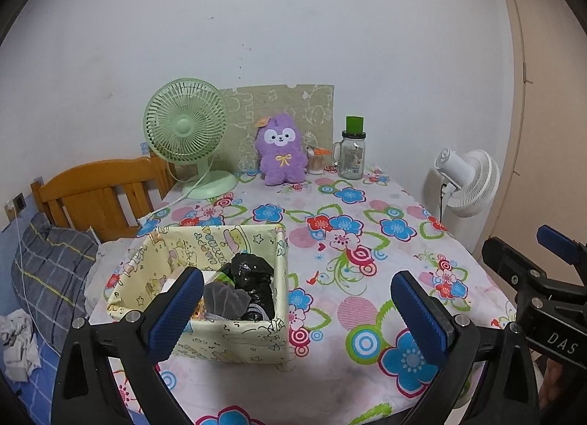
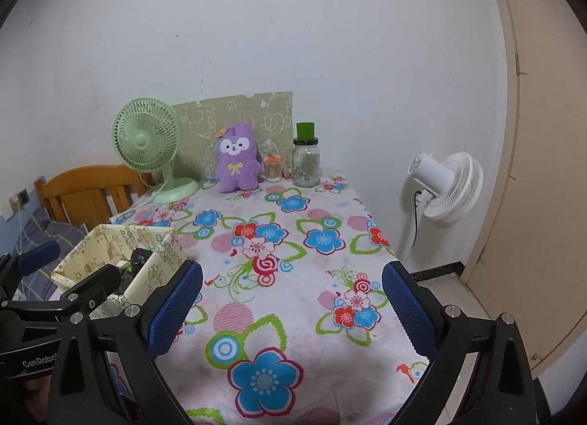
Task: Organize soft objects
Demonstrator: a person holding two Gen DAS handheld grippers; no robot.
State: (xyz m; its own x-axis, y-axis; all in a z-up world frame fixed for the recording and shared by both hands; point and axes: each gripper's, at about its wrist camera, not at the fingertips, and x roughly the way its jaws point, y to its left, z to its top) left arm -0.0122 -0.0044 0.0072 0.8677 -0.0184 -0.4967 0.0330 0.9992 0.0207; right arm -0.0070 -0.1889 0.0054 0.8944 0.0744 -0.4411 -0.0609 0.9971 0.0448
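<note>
purple plush toy (image 1: 281, 150) sits upright against the wall, facing forward.

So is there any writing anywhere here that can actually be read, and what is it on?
"DAS": white letters on the black body of the right gripper, seen from the left wrist view.
"GenRobo", cut off at the frame's edge: on the left gripper, in the right wrist view.
Storage box: printed lettering on the yellow lining, too distorted to read.
Glass jar: label too small to read.
</note>
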